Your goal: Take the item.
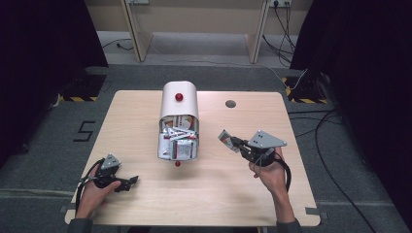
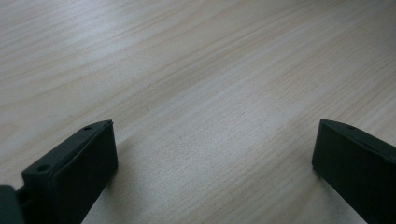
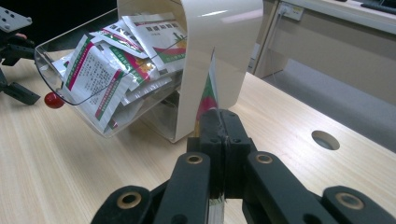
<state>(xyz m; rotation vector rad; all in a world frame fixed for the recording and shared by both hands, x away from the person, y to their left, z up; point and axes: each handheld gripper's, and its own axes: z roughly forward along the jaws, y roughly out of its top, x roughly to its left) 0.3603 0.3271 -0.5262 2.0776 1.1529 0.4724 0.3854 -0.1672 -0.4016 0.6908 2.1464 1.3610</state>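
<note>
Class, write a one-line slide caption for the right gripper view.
Right tongs shut on a sachet, beside a white bin of sachets.

Bare table (image 1: 214, 194) lies between and in front of both grippers. The dispenser (image 1: 179, 99) with its tilted, sachet-filled drawer (image 1: 178, 145) blocks the centre. Right gripper (image 1: 232, 141), clamping a sachet (image 1: 224, 137), stands near the drawer's right side.

Grey floor (image 1: 340, 194), dark curtains (image 1: 43, 43) (both sides), loose cables (image 1: 284, 29).
</note>
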